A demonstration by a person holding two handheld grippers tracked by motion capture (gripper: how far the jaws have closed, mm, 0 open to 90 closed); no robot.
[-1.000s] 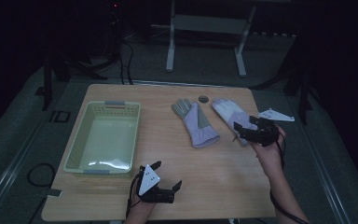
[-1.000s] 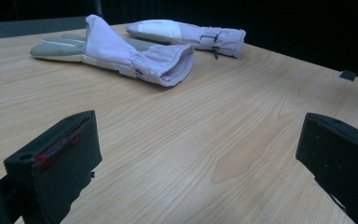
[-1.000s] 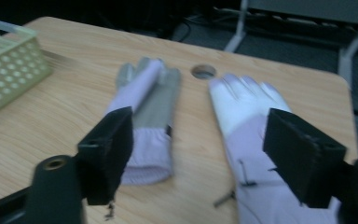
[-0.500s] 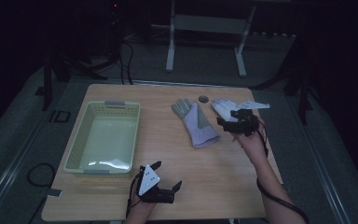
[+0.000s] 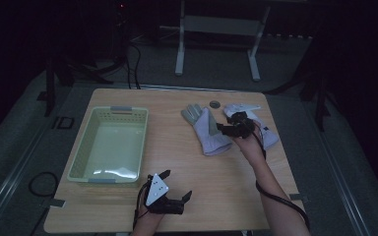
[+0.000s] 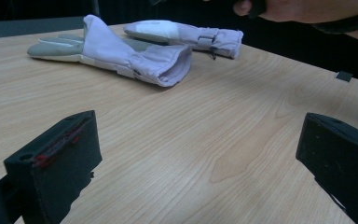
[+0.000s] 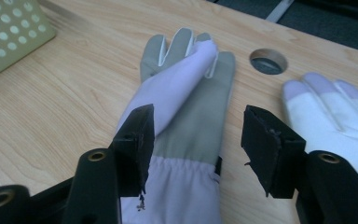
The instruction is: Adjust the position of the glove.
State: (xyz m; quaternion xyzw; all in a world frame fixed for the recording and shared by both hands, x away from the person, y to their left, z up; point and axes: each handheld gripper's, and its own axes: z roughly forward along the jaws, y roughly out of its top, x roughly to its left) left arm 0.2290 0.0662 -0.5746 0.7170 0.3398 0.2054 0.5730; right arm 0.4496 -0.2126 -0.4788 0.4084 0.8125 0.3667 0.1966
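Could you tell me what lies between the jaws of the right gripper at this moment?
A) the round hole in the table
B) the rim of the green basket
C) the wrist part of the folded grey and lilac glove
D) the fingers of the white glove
C: in the right gripper view the right gripper has its jaws on either side of the folded glove at its wrist, not yet pressing on it.

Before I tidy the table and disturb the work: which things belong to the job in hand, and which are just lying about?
In the job:
- right gripper, jaws closing, not yet gripping
- grey-palmed glove between its jaws

Lying about:
- white glove
- green basket
- left gripper, open near the table's front edge
- round hole in the tabletop
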